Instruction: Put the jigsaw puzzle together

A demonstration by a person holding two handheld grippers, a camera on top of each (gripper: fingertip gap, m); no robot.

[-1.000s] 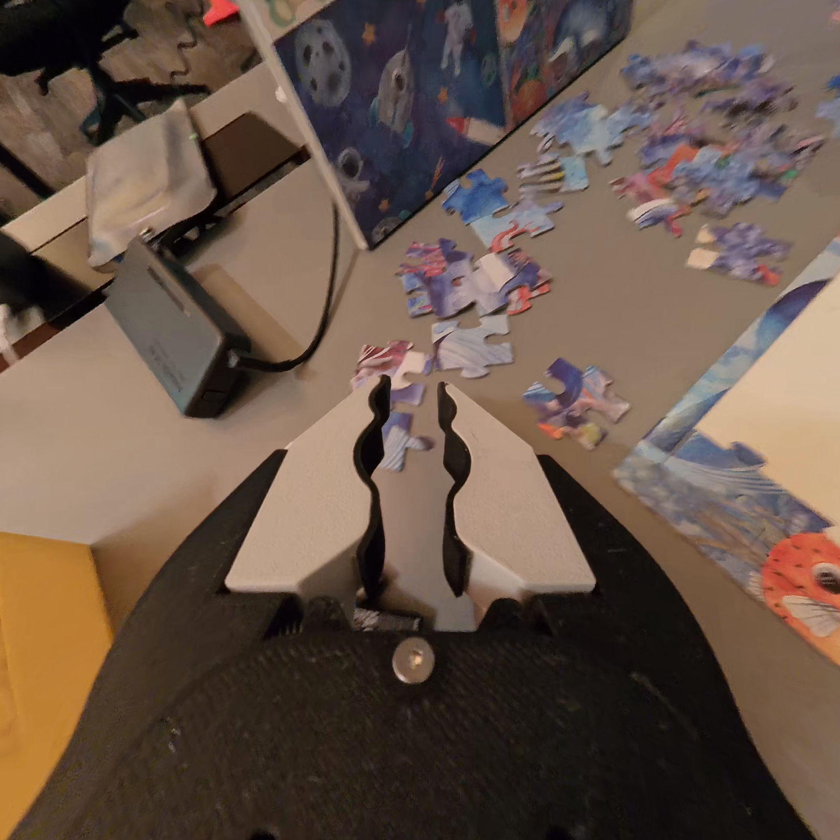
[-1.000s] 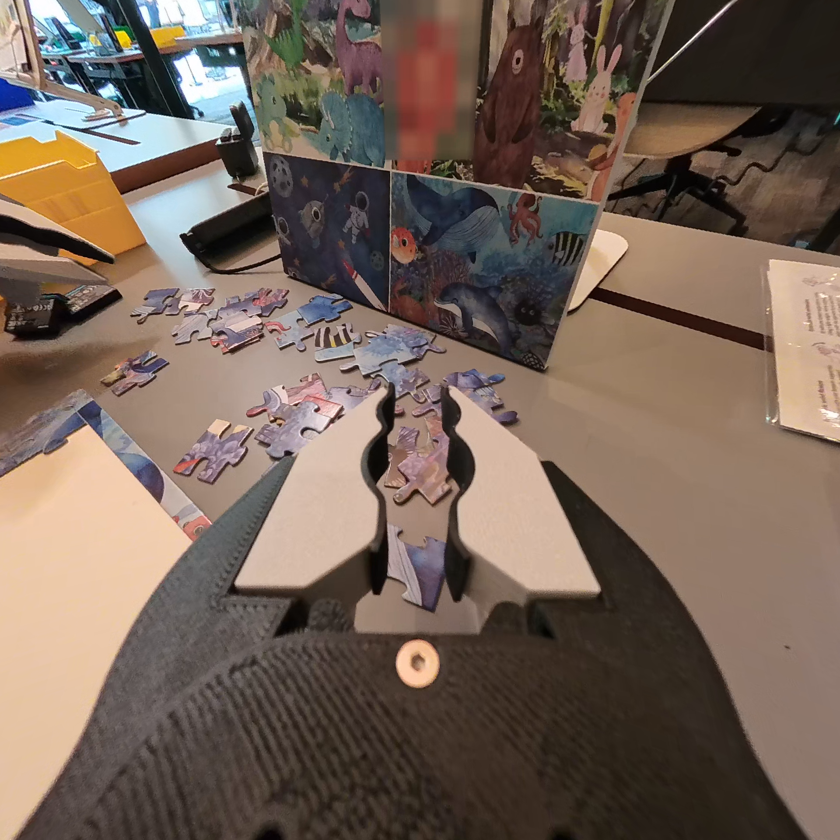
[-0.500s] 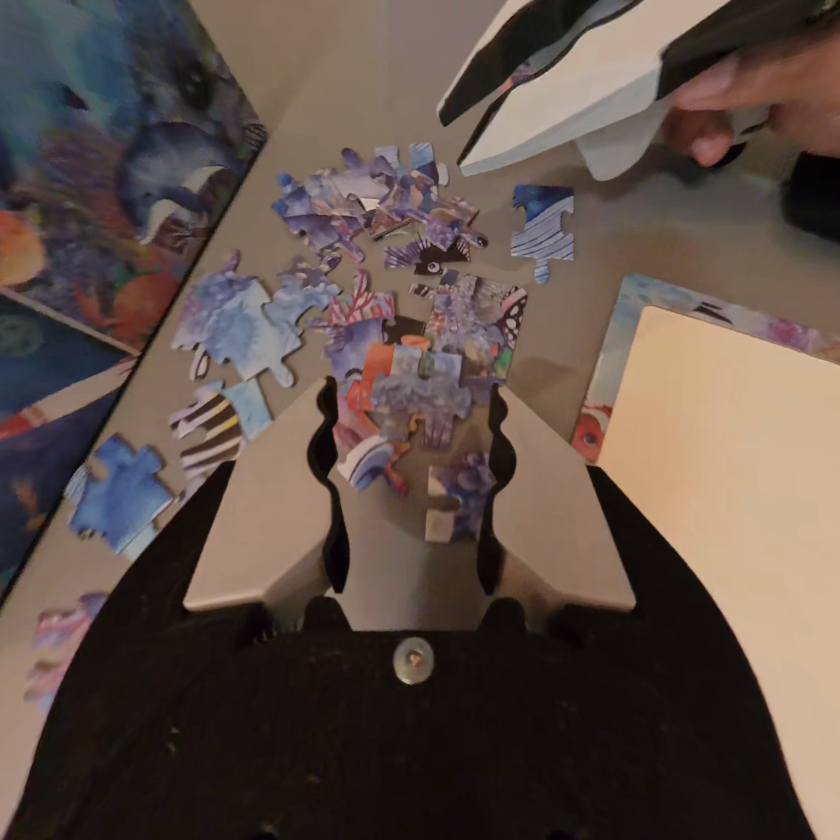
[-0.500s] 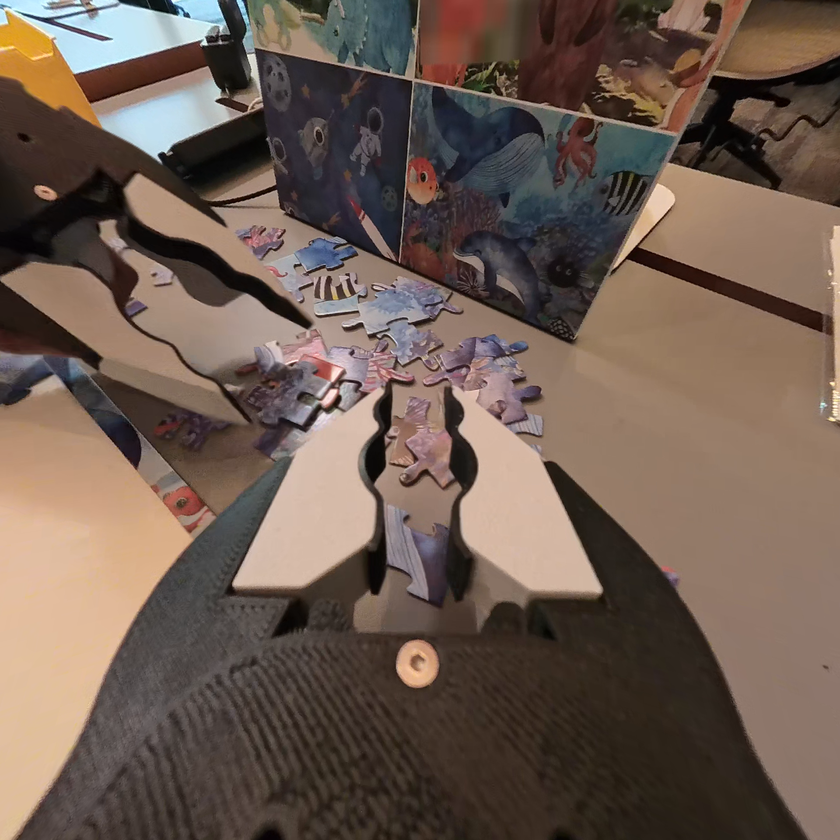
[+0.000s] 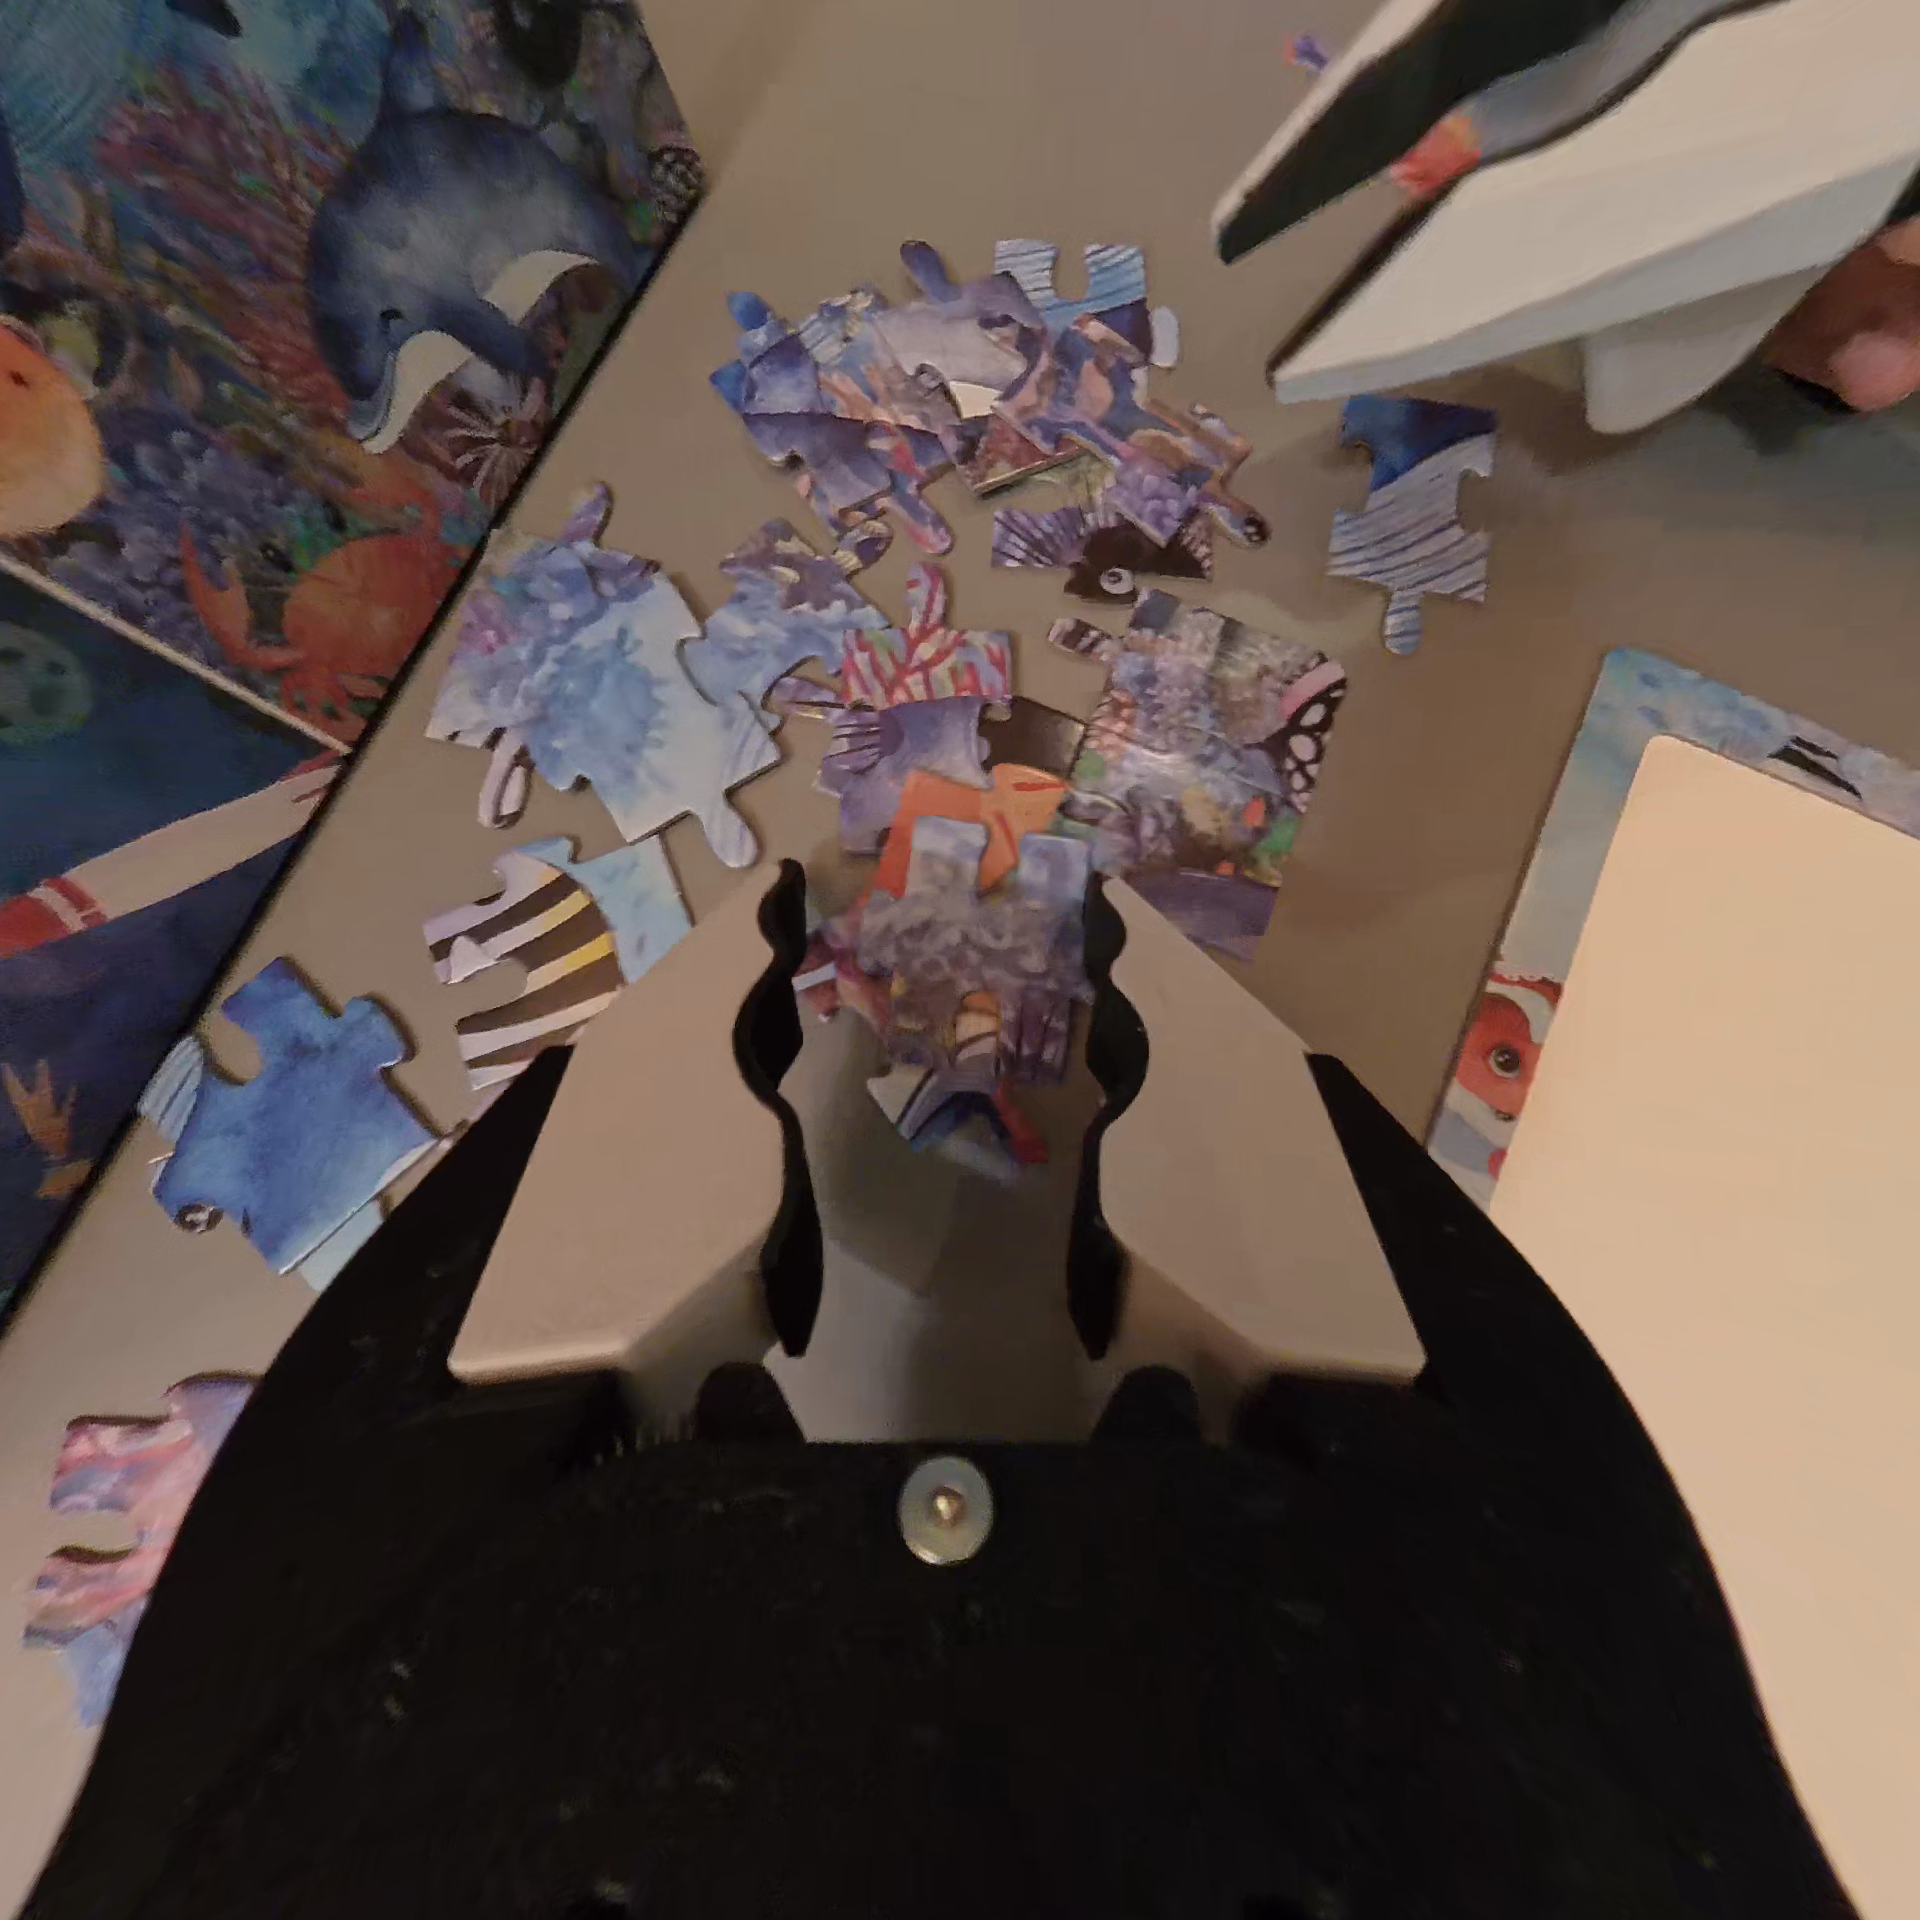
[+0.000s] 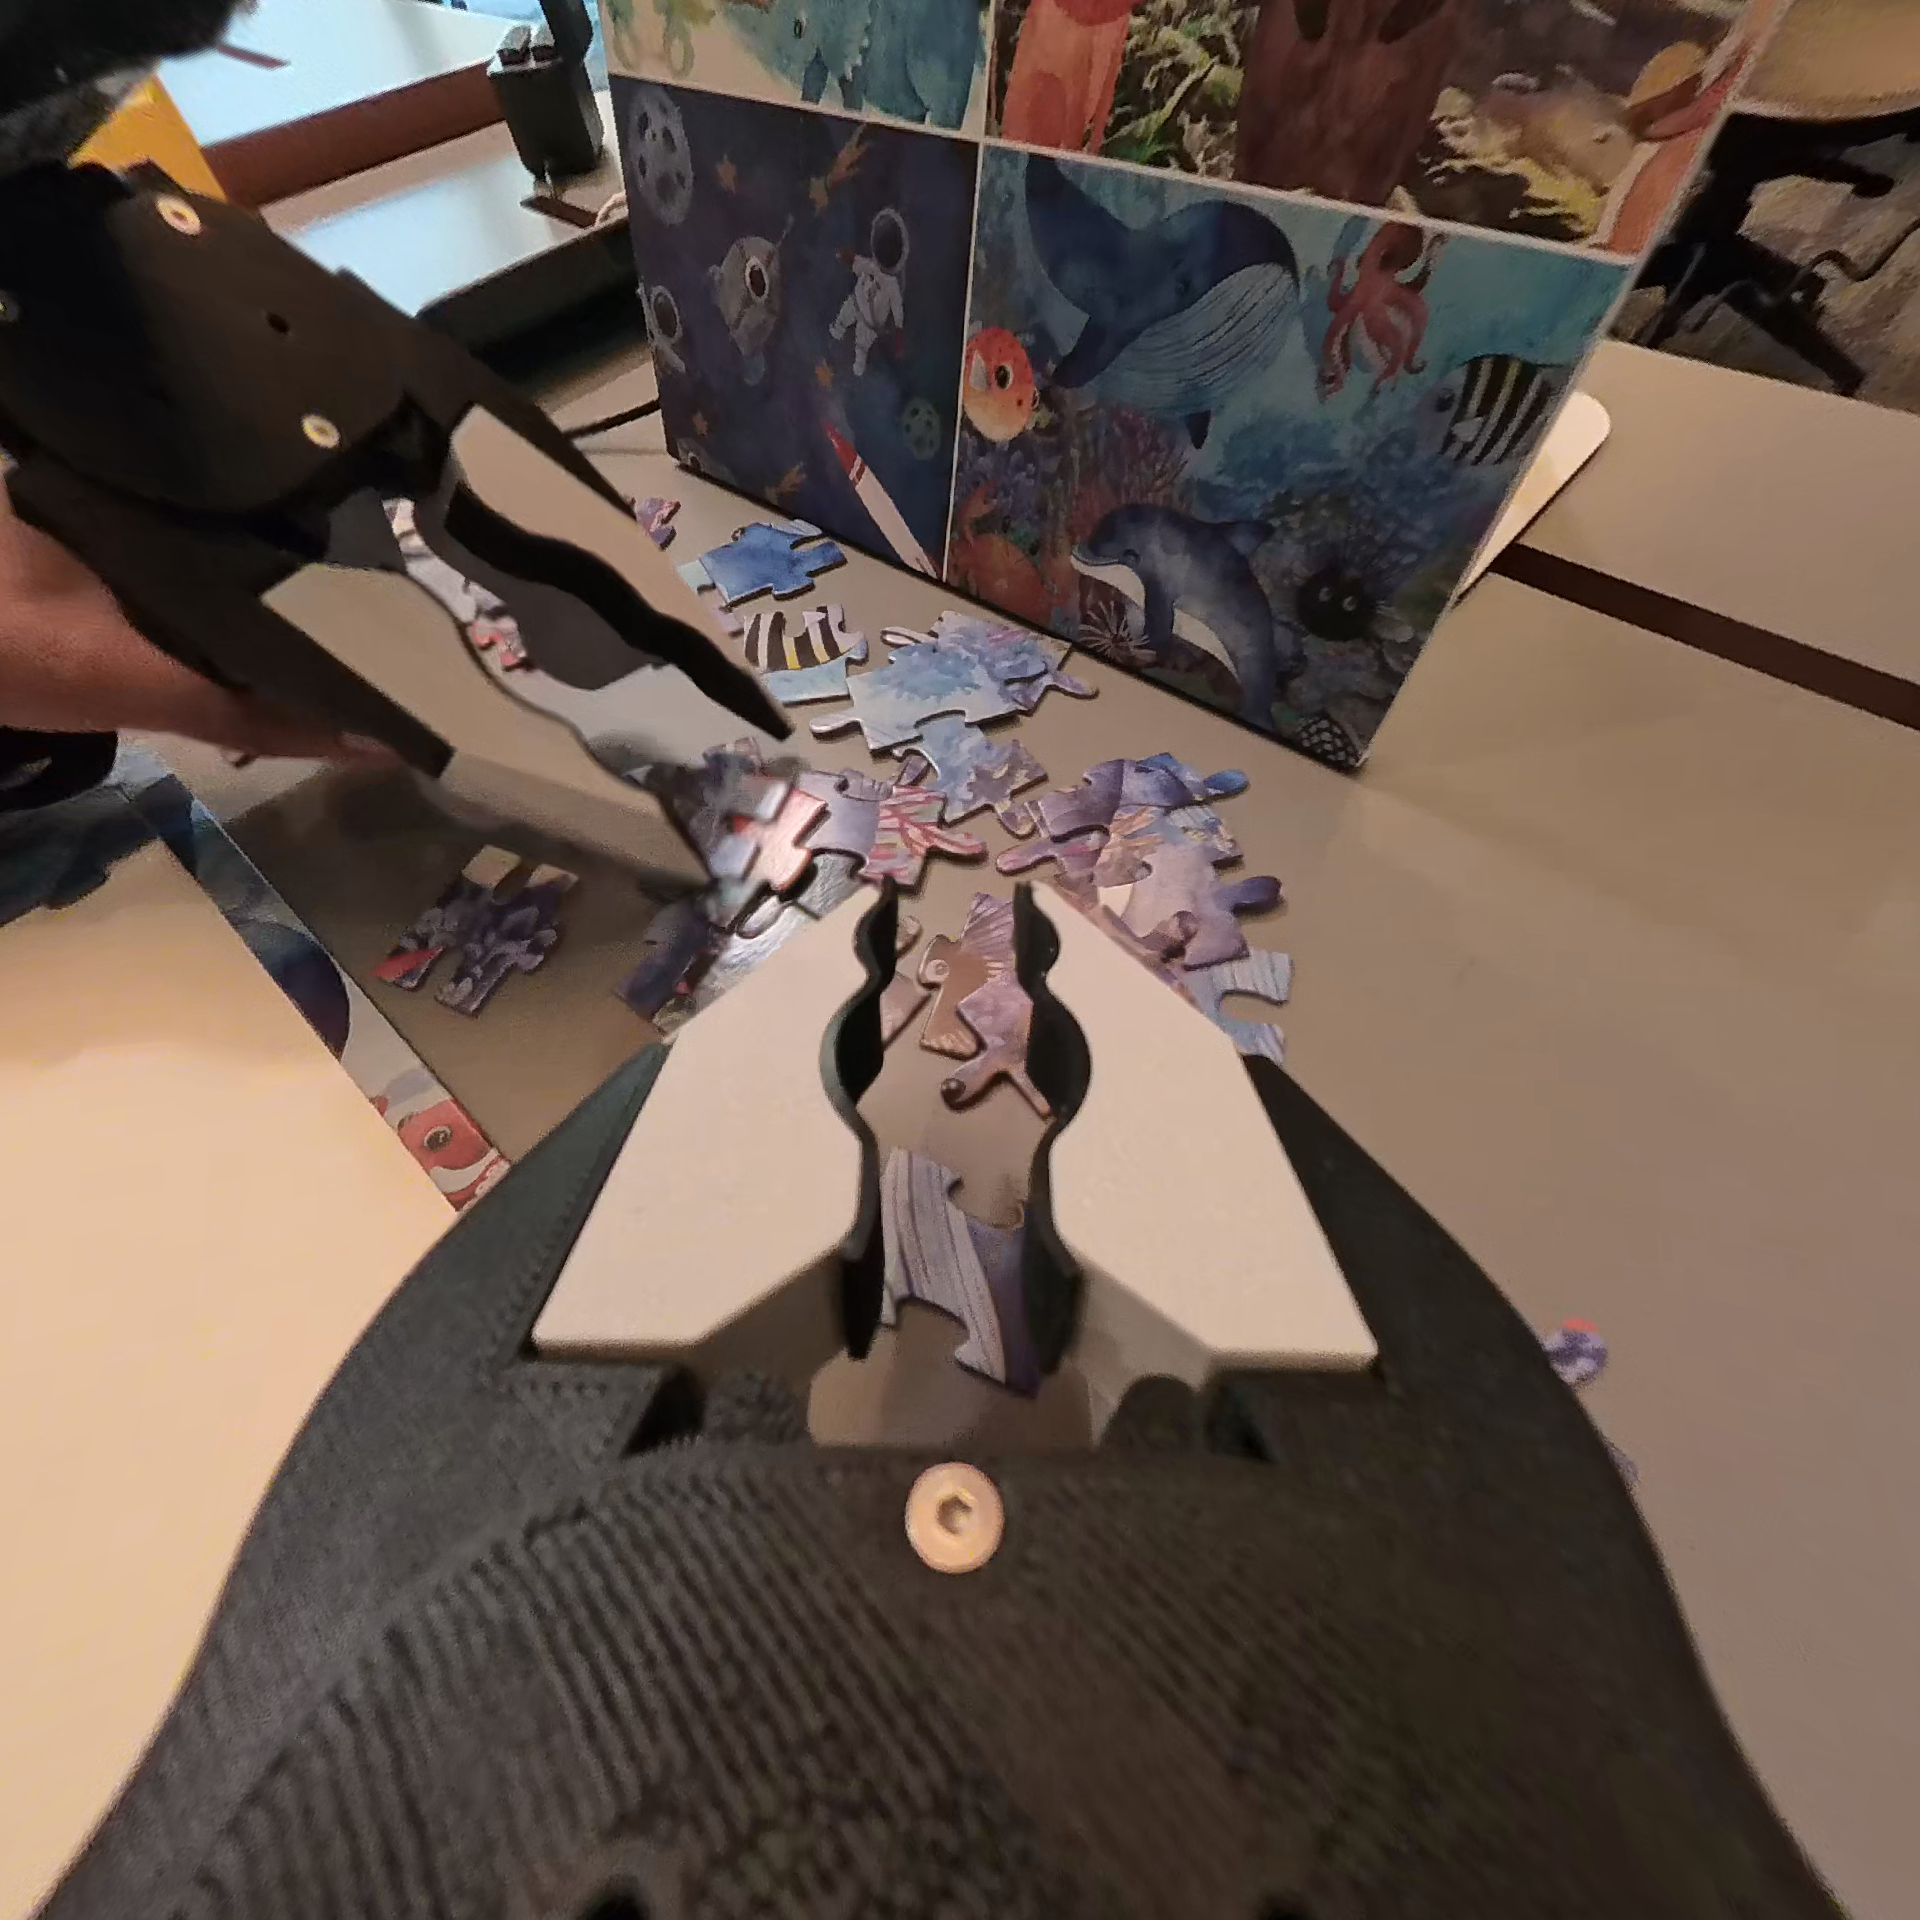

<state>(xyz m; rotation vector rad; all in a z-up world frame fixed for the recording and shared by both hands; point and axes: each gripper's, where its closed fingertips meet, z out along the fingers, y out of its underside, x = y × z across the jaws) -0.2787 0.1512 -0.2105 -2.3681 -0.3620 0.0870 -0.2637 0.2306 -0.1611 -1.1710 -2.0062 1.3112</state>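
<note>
Left wrist view shows the left gripper (image 5: 940, 904), jaws spread, now lowered over the loose heap of blue-purple cardboard jigsaw pieces (image 5: 997, 665) on the grey table (image 5: 1351, 582), ready to pick one, while the right gripper (image 6: 954, 914) pinches a blue striped piece (image 6: 951, 1262).

Table (image 6: 1558, 935): smooth grey top with a soft sheen.
Puzzle pieces (image 5: 997, 416): printed card, slightly glossy, pale paper showing at cut edges.
Picture box (image 6: 1195, 436): printed cardboard, satin finish.
Left gripper (image 5: 940, 904): matt pale plastic fingers (image 5: 623, 1164) with black wavy liners, rough black body.
Right gripper (image 6: 954, 904): ribbed, layered dark plastic body, one bright metal screw (image 6: 954, 1523).
Puzzle tray (image 5: 1766, 1143): plain matt cream board, printed border.
</note>
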